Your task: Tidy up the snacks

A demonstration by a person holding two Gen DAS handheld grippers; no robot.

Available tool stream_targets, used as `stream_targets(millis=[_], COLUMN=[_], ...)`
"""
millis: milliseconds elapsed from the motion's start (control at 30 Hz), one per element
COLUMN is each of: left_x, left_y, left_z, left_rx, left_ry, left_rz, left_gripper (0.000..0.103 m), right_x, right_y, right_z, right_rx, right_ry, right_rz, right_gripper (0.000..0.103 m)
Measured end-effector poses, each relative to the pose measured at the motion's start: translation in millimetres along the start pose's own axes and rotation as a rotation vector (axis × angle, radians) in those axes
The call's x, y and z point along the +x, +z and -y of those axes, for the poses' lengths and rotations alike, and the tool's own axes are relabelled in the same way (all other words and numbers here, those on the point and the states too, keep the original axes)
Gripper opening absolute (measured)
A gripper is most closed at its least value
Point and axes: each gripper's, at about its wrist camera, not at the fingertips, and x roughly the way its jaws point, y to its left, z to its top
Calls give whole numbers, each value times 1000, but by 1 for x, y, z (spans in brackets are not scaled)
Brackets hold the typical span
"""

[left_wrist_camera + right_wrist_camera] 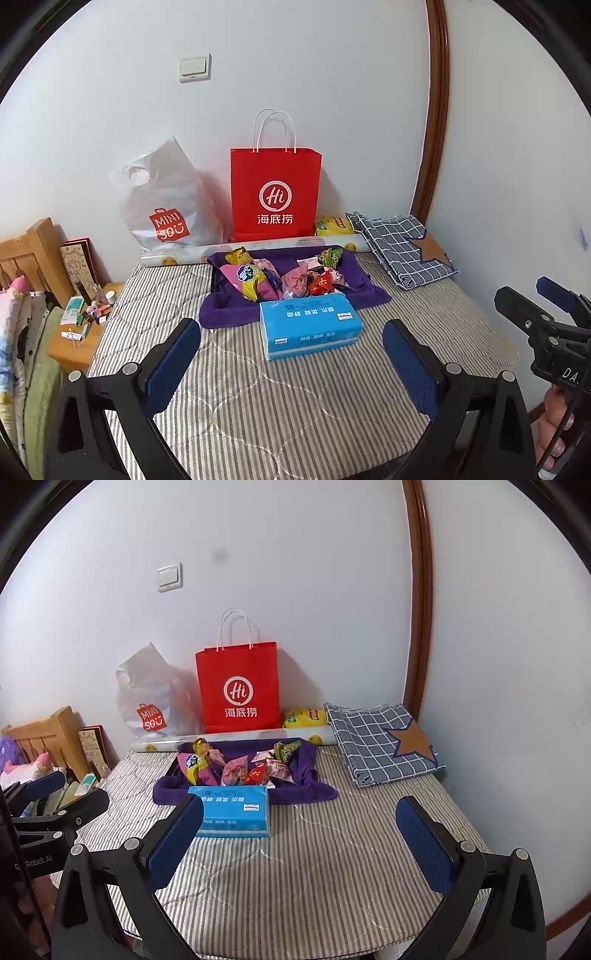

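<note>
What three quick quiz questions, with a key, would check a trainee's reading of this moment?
1. True or false: the left gripper is holding a snack.
2. What lies directly in front of the snacks on the purple cloth? A) blue tissue pack B) red bag C) checked cloth
3. What stands against the wall behind the snacks, beside the white plastic bag?

Key:
1. False; both it and the right gripper are open and empty.
2. A, the blue tissue pack.
3. The red paper bag.
</note>
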Motion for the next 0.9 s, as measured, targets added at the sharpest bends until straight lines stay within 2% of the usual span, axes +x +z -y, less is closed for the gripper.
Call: stream_targets(millis=[900], left_x=[-3], left_y=[-3], left_z=[1], left_rx=[-1], left_ry=[-1], left_rz=[4], left_gripper=[100], right_x=[-3], right_y=[0], right_z=[-2], right_rx=[-9], right_ry=[8], right_rz=[7], right_gripper=[103])
